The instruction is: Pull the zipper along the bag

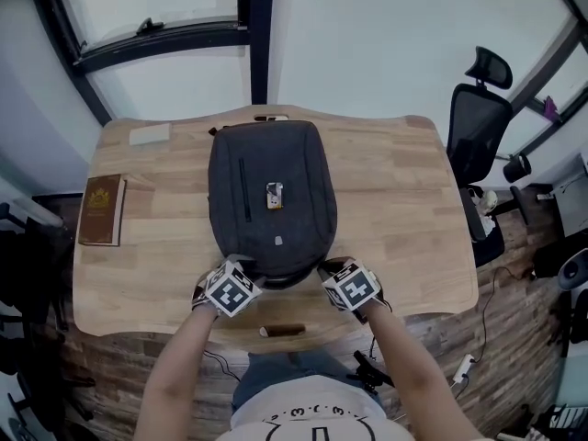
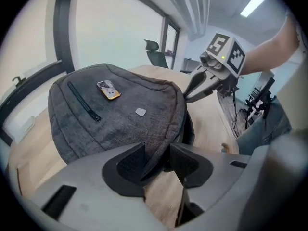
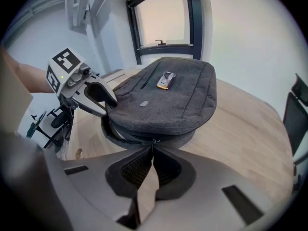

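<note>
Grey bag (image 1: 296,168) flat on wooden table (image 1: 404,200), contents hidden.

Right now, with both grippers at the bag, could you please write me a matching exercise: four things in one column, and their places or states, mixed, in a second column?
1. dark grey fabric backpack
2. brown hardcover book
3. left gripper
4. right gripper

A. shut on the small metal zipper pull
B. near the wooden table edge, on the person's left
C. holds the backpack's near rim between its jaws
D. lies flat mid-table

Pairs: 1-D, 2-B, 3-C, 4-A
</note>
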Demonstrator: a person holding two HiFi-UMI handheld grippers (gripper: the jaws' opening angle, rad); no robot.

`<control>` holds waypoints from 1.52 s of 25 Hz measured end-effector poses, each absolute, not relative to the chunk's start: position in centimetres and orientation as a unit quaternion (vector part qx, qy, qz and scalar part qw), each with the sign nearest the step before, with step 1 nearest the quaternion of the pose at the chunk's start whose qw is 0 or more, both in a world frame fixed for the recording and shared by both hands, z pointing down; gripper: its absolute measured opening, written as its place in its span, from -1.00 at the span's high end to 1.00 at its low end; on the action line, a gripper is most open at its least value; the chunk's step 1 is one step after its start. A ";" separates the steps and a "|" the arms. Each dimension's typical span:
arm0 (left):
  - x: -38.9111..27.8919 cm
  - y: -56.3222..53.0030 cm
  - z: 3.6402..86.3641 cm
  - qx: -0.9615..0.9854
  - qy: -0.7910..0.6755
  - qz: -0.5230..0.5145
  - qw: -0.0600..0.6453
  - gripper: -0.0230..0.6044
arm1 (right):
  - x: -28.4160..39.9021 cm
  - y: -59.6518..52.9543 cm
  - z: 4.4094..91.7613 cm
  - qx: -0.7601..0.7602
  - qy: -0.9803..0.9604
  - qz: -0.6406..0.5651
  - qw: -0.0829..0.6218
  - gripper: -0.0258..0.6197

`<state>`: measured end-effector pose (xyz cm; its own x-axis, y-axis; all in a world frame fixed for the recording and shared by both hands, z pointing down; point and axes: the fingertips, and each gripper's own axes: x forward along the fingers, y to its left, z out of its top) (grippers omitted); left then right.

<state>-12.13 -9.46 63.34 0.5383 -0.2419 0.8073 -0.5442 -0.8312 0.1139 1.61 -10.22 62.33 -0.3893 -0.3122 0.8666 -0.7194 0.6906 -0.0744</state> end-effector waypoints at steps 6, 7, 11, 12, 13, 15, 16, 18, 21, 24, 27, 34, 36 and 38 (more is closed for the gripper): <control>-12.0 -9.9 63.4 0.852 -0.250 0.407 0.215 0.42 | -2.4 -7.7 62.5 0.287 -0.805 0.232 0.465 0.71; -12.1 -9.9 63.5 0.852 -0.251 0.405 0.218 0.42 | -2.8 -7.6 62.5 0.286 -0.804 0.240 0.463 0.71; -12.0 -10.3 63.4 0.857 -0.249 0.392 0.223 0.42 | -4.5 -7.0 62.5 0.283 -0.801 0.263 0.458 0.70; -12.0 -10.3 63.4 0.858 -0.249 0.390 0.224 0.42 | -5.0 -6.8 62.5 0.282 -0.800 0.268 0.456 0.70; -11.9 -10.3 63.4 0.858 -0.249 0.389 0.224 0.42 | -5.4 -6.7 62.6 0.282 -0.800 0.275 0.453 0.70; -11.9 -10.2 63.4 0.859 -0.249 0.389 0.223 0.42 | -6.2 -6.5 62.6 0.285 -0.799 0.287 0.445 0.69; -11.9 -10.2 63.4 0.859 -0.248 0.389 0.223 0.42 | -6.5 -6.4 62.6 0.287 -0.798 0.293 0.442 0.69; -11.8 -10.1 63.4 0.859 -0.247 0.387 0.226 0.42 | -7.0 -6.4 62.6 0.294 -0.796 0.303 0.434 0.68; -11.8 -10.1 63.2 0.860 -0.243 0.384 0.232 0.42 | -7.5 -6.5 63.0 0.304 -0.794 0.310 0.426 0.69; -11.9 -9.9 62.8 0.866 -0.233 0.383 0.224 0.42 | -7.5 -6.5 63.1 0.316 -0.794 0.308 0.419 0.69; -11.7 -9.6 62.5 0.875 -0.225 0.379 0.200 0.42 | -7.1 -6.4 63.0 0.336 -0.794 0.304 0.404 0.67; -11.3 -8.6 59.7 0.887 -0.252 0.323 0.215 0.31 | -4.9 -6.2 61.5 0.363 -0.800 0.294 0.377 0.43; -11.2 -8.2 59.3 0.886 -0.265 0.318 0.211 0.31 | -3.7 -6.6 60.6 0.371 -0.804 0.290 0.364 0.43; -10.9 -7.6 59.1 0.882 -0.278 0.314 0.214 0.31 | -2.6 -6.9 59.9 0.370 -0.810 0.281 0.358 0.40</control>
<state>-10.93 -7.59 59.13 0.6480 -0.3570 0.6728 -0.6256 -0.7534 0.2027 -2.59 -6.92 59.95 -0.4704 -0.3980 0.7876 -0.7999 0.5692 -0.1902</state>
